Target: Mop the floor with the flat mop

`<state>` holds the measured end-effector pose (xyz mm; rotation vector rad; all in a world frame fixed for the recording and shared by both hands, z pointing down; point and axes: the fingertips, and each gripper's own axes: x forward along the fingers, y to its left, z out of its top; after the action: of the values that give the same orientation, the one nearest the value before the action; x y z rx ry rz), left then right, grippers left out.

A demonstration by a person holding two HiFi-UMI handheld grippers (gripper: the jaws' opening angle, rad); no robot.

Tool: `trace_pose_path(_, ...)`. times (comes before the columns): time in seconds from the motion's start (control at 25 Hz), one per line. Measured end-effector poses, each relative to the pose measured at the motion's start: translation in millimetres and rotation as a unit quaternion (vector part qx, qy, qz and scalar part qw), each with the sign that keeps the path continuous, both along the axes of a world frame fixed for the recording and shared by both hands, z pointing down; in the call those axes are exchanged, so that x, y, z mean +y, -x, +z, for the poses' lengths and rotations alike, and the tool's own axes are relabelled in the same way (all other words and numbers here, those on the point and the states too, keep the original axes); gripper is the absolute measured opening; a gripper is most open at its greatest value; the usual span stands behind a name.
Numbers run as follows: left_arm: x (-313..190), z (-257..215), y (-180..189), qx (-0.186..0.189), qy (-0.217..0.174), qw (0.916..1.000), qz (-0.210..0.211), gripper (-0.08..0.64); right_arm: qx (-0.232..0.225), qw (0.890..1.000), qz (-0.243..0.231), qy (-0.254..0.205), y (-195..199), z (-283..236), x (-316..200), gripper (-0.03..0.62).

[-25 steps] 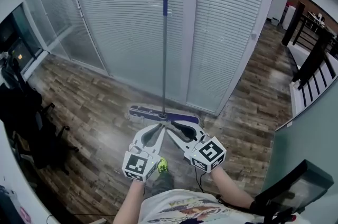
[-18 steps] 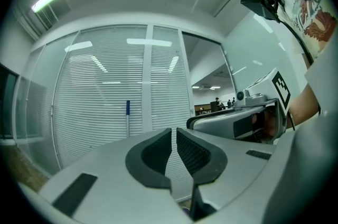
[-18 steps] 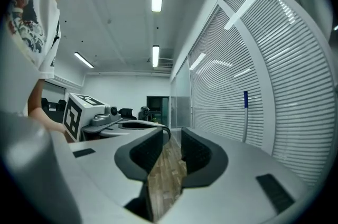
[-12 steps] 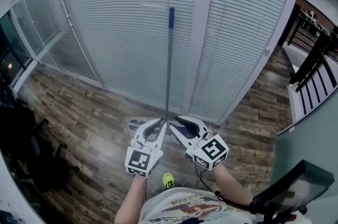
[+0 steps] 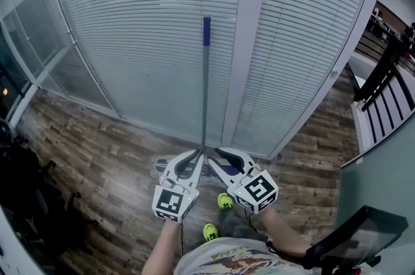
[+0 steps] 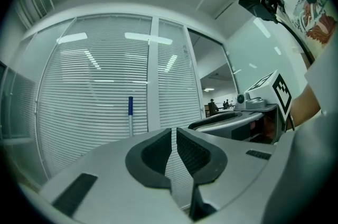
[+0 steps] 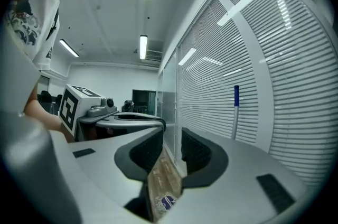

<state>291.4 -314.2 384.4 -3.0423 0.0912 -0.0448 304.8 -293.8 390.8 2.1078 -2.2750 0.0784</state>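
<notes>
Lead: Status on the flat mop (image 5: 204, 105)?

Me: Not picked up. The mop handle (image 5: 205, 59) stands upright, blue tip on top, directly in front of the slatted blinds (image 5: 142, 27). The mop head (image 5: 161, 167) lies on the wood floor (image 5: 110, 137) at the handle's foot. I only see its left end, the rest sits behind the grippers. Well left of the handle there's dark furniture (image 5: 29, 202).

Lead: Grippers?

Me: I've got the left gripper (image 6: 173, 133) just left of the handle's foot, jaws clenched with nothing between them. In the left gripper view the handle shows off to the left of the jaws, not in them. I've got the right gripper (image 7: 171, 134) just right of the handle's foot, jaws slightly parted and released. Through the gap I see floor and a bit of blue and white low down that I can't make out. In the right gripper view the handle shows to the right of the jaws. Neither one grips the mop. Can't tell whether either touches the handle.

Lead: Anything else?

Me: The person's yellow-green shoes (image 5: 224, 201) are on the near side of the handle's foot, close to the grippers. Well right of the handle there's a dark railing (image 5: 389, 66).
</notes>
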Motion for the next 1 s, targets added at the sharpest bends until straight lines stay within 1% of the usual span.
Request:
trace_pose_path(0.12,-13.8,4.1,-29.6,-0.007,-0.006,1.0000,0.004,0.034,-0.006,1.000,0.013,0.004,-33.8,6.0,-15.2,0.091)
trace_pose_path(0.24,-35.1,13.9,-66.0,-0.015,-0.013,0.9998,0.000,0.034,-0.012,1.000,0.023,-0.001,-76.1,13.4,-38.4,0.091)
trace_pose_path(0.32,-58.5,18.0,-99.3,-0.023,-0.018,0.9996,-0.005,0.034,-0.017,1.000,0.022,-0.010,-112.3,12.3,-62.3,0.091)
trace_pose_path(0.4,-84.3,24.0,-140.4,-0.029,-0.023,0.9993,-0.009,0.034,-0.016,1.000,0.021,-0.013,-154.6,14.2,-87.6,0.091)
trace_pose_path(0.48,-106.3,29.2,-171.8,-0.031,-0.028,0.9991,-0.012,0.034,-0.015,1.000,0.021,-0.014,-186.5,17.6,-107.8,0.091)
trace_pose_path(0.68,-156.0,22.5,-231.2,-0.031,-0.038,0.9985,-0.026,0.035,-0.008,1.000,0.022,-0.018,-244.3,6.5,-150.8,0.092)
trace_pose_path(0.88,-212.9,36.1,-293.2,-0.035,-0.044,0.9974,-0.046,0.038,-0.002,1.000,0.008,-0.021,-297.6,18.8,-199.0,0.094)
trace_pose_path(0.96,-234.4,46.5,-312.4,-0.045,-0.040,0.9968,-0.053,0.064,-0.005,1.000,0.003,-0.019,-312.4,26.9,-217.9,0.095)
trace_pose_path(1.0,-242.9,52.3,-319.7,-0.051,-0.037,0.9965,-0.055,0.098,-0.007,1.000,0.000,-0.017,-317.3,30.9,-225.8,0.097)
